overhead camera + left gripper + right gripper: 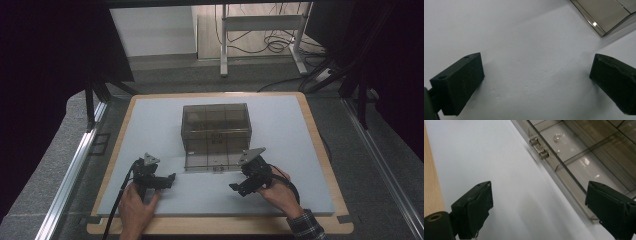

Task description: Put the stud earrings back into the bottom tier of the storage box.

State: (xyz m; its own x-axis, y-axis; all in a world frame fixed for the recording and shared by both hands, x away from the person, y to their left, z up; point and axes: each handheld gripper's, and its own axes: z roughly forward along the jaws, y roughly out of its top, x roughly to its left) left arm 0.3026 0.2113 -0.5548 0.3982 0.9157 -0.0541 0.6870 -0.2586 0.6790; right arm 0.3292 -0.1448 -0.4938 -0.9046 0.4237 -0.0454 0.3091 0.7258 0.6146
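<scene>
White mat (wood-edged) holds smoky box; cables behind.

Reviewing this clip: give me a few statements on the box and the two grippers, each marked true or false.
1. The smoky clear box stands in the middle of the white mat. True.
2. The left gripper is shut on the box. False: its jaws are wide apart over bare mat.
3. The right gripper is open. True.
4. The box's front flap is closed upright. False: it lies folded down on the mat.
5. The flap carries two small metal knobs. True.
</scene>
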